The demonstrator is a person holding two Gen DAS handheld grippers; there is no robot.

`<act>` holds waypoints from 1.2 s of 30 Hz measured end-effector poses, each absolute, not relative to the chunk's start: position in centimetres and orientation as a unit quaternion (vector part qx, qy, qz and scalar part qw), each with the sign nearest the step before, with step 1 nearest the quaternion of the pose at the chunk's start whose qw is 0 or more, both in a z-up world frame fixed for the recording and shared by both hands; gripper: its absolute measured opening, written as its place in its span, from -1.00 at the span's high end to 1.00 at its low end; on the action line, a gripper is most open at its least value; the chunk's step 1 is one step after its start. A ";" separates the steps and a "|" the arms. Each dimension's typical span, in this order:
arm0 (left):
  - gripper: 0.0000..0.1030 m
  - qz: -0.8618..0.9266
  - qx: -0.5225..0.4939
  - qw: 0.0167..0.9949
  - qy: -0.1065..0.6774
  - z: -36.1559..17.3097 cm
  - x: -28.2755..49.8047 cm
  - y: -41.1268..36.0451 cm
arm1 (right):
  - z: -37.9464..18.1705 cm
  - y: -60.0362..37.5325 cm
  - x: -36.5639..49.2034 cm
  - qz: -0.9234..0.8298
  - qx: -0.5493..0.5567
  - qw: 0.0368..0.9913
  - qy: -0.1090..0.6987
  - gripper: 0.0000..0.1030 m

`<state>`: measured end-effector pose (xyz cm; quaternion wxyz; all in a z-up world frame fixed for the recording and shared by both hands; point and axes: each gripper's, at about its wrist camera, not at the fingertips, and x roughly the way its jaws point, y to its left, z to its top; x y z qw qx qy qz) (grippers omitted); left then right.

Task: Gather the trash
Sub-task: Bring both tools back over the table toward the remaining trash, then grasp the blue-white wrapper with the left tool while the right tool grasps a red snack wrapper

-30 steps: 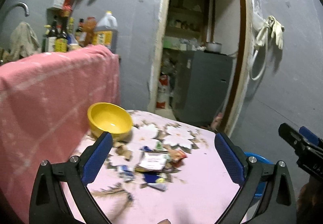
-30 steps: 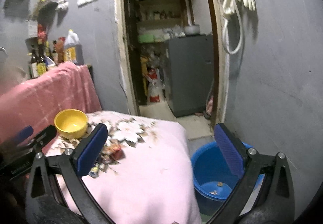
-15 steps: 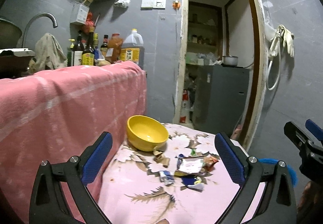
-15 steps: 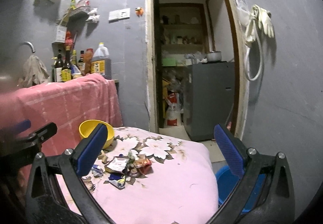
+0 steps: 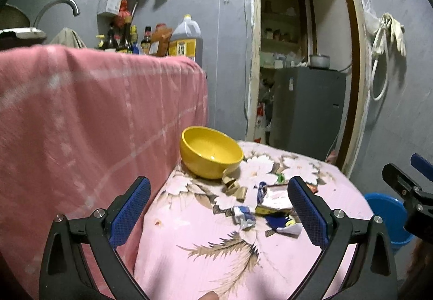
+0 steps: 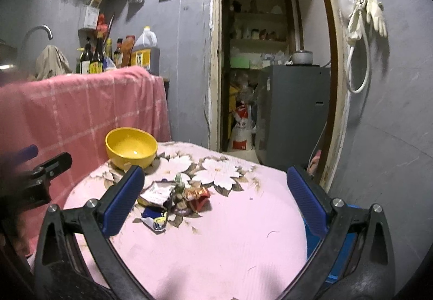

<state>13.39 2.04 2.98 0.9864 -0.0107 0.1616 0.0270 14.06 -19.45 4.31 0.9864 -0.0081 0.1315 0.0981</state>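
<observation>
1 yellow bowl (image 5: 211, 155). 1 blue bucket (image 5: 385, 208). 1 floral pink tablecloth (image 6: 230, 240). 1 pile wrappers (image 6: 173, 197), approx 6-8 pcs, exact no. unclear. 1 big oil jug (image 5: 186, 40). Approx 5 sauce bottles (image 6: 94, 58). 1 faucet (image 5: 58, 6). 2 grippers, both wide apart, empty.

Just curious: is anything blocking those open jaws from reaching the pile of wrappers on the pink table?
Nothing visible does. The wrappers lie on bare tablecloth ahead of the right gripper; the yellow bowl sits behind them.
</observation>
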 end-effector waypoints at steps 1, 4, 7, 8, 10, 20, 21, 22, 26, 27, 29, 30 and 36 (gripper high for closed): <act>-0.93 0.027 -0.010 0.986 0.164 2.7 13.6 2.1 | 4.0 -19.4 14.5 0.101 -0.010 0.986 0.135 -1.00; -0.93 0.026 -0.006 0.984 0.176 1.9 14.8 2.0 | 3.4 -19.3 15.5 0.109 -0.014 0.984 0.144 -1.00; -0.93 0.027 0.001 0.982 0.185 1.2 16.1 1.8 | 2.7 -19.2 16.8 0.117 -0.017 0.981 0.153 -1.00; -0.93 0.028 0.002 0.982 0.188 1.0 16.3 1.8 | 2.4 -19.2 17.4 0.121 -0.017 0.980 0.158 -1.00; -0.93 0.028 0.002 0.980 0.197 0.6 17.1 1.8 | 2.0 -19.2 18.5 0.126 -0.017 0.978 0.168 -1.00; -0.92 0.030 0.008 0.964 0.263 -1.8 21.2 1.8 | -0.3 -18.7 23.9 0.147 -0.011 0.958 0.246 -1.00; -0.92 0.029 0.008 0.963 0.269 -2.0 21.5 1.8 | -0.5 -18.6 24.4 0.148 -0.011 0.956 0.255 -1.00; -0.92 0.028 0.008 0.960 0.278 -2.2 21.9 1.8 | -0.7 -18.5 24.7 0.150 -0.010 0.954 0.259 -1.00; -0.86 0.022 0.007 0.954 0.299 -2.7 22.8 1.8 | -1.5 -18.2 26.3 0.159 -0.009 0.945 0.287 -1.00; -0.83 0.021 0.007 0.952 0.305 -2.9 23.1 1.8 | -1.6 -18.1 26.6 0.162 -0.009 0.942 0.292 -1.00; -0.79 0.017 0.006 0.949 0.315 -3.0 23.4 1.7 | -1.9 -17.8 27.3 0.165 -0.010 0.939 0.302 -0.99; -0.78 0.015 0.006 0.947 0.321 -3.2 23.6 1.7 | -2.0 -17.6 27.6 0.168 -0.010 0.937 0.307 -0.98; -0.45 -0.002 -0.010 0.933 0.360 -4.0 24.7 2.0 | -2.9 -17.0 29.1 0.178 -0.010 0.924 0.338 -0.90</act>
